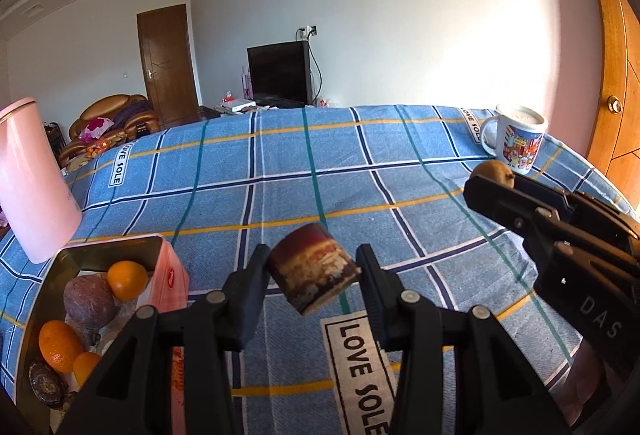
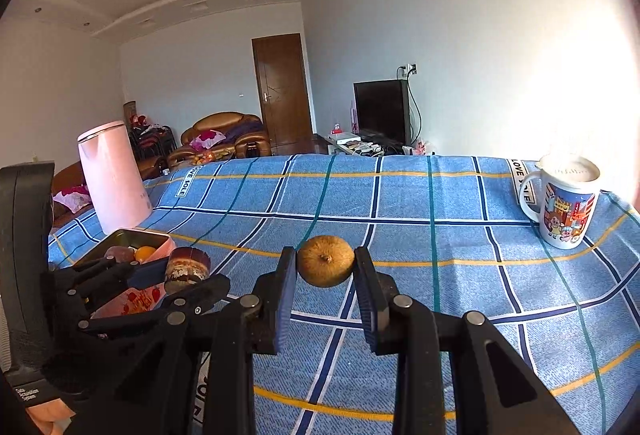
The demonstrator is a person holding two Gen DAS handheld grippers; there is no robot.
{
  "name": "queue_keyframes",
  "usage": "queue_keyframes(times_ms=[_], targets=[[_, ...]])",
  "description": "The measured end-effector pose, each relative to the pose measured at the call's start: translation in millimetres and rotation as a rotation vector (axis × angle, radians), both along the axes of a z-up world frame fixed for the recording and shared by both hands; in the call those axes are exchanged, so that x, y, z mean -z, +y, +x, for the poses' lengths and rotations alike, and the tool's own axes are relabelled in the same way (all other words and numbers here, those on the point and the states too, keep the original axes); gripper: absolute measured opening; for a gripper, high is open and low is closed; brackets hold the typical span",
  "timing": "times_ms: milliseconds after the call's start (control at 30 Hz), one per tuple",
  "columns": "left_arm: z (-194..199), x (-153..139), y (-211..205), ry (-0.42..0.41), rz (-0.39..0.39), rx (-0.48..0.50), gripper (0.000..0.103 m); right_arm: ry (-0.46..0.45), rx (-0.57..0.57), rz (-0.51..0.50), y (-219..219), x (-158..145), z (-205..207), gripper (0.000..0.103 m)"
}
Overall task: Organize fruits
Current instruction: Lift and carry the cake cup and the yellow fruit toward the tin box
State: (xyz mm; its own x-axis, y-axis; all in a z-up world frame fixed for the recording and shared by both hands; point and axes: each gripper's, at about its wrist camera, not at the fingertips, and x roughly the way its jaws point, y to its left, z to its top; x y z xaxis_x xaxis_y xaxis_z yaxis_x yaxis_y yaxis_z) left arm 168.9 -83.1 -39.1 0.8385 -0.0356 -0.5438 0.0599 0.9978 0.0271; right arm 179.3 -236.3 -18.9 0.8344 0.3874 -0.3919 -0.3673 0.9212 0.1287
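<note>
Nearest us, the left gripper (image 1: 314, 275) has its jaws part open and clamped on a short cylindrical piece (image 1: 313, 267), dark red rind, mottled brown-white side, tilted and clear of the cloth. The right gripper (image 2: 325, 267) is pinched tight on a round brown fruit (image 2: 326, 266), rough fuzzy skin, stem dimple facing us, also off the surface.

At 8 o'clock of the left gripper we see an open metal tin (image 1: 100, 249), shiny walls, pink printed side. In it: smooth oranges (image 1: 127, 279), a dull purple round fruit (image 1: 89, 302), and a dark disc-like piece (image 1: 47, 387) at the near corner.

Surface is a woven blue plaid cloth (image 1: 320, 171) with yellow, green and white lines and "LOVE SOLE" labels. At 10 o'clock a smooth pink kettle (image 2: 112, 177); at 2 o'clock a glossy cartoon mug (image 2: 568, 205), upright.

Beyond: white walls, brown door (image 2: 282, 91), black TV (image 2: 382, 109), tan leather sofa (image 2: 224, 135).
</note>
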Motion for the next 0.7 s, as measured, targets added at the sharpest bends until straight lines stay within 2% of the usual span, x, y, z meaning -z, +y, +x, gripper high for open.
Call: queue_keyframes(times_ms=[700], targets=[[-22, -8, 1, -0.114, 0.002, -0.011, 0.046, -0.098, 0.003, -0.029, 5, -6, -19, 0.03]])
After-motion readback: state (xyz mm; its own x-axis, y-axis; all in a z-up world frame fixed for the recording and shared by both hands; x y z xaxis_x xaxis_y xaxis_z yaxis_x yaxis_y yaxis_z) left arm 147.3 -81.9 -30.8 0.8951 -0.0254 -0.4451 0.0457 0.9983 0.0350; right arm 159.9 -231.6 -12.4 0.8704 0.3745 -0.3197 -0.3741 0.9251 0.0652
